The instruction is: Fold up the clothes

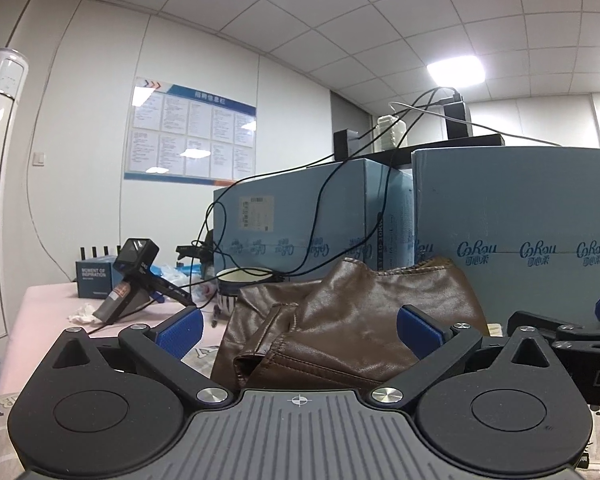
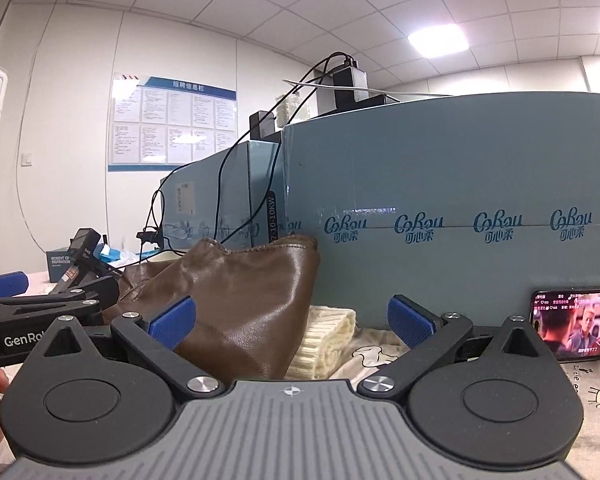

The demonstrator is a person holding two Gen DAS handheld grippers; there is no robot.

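Observation:
A brown leather garment (image 1: 340,320) lies bunched on the table, its top edge standing up against the blue boxes. It also shows in the right wrist view (image 2: 240,300). My left gripper (image 1: 300,330) is open, its blue pads on either side of the garment's near part, holding nothing. My right gripper (image 2: 292,322) is open and empty, with the garment's right edge and a cream knitted piece (image 2: 328,340) between its fingers. The left gripper shows at the left edge of the right wrist view (image 2: 40,304).
Tall blue cardboard boxes (image 2: 460,208) stand close behind the clothes, with cables hanging over them. A phone (image 2: 576,326) playing video leans at the right. A striped cup (image 1: 240,284), a handheld camera device (image 1: 132,280) and a small dark box (image 1: 94,274) sit at the left on the pink cloth.

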